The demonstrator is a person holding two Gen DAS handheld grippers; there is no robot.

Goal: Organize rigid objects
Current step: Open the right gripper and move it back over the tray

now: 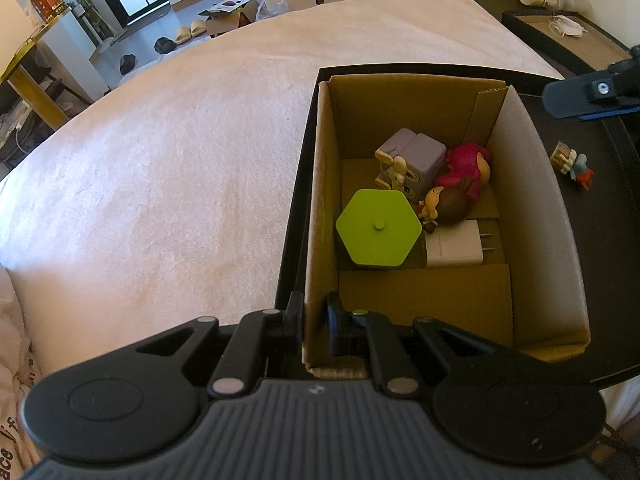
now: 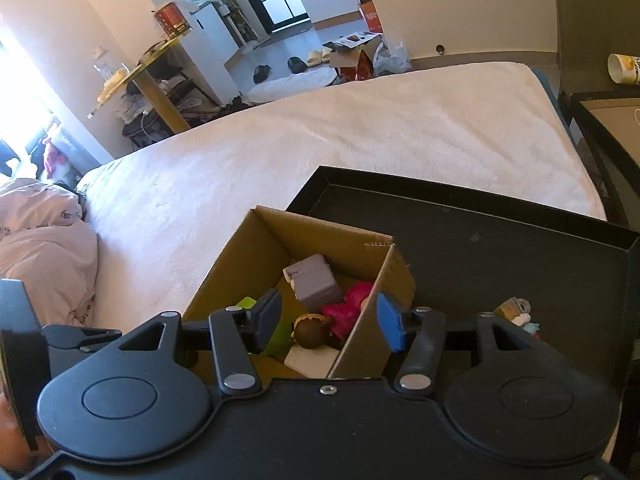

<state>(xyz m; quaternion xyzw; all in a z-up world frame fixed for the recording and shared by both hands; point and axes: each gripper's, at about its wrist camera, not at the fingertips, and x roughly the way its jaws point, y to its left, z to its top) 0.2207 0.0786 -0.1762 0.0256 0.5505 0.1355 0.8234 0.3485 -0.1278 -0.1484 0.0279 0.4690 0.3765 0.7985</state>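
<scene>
I've got the box [image 1: 324, 200] open on the black tray [image 1: 580, 240]. Inside: green hex lid [image 1: 378, 229], grey cube [image 1: 424, 160], pink doll [image 1: 466, 168], white charger [image 1: 456, 249], all bunched together. One small figure [image 1: 572, 164] lies outside on the tray.

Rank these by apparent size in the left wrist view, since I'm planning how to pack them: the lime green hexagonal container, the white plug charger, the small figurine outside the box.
1. Lime green hexagonal container, though it stands taller and nearer the camera, which inflates it.
2. White plug charger.
3. Small figurine on the black tray, clearly smallest.
</scene>
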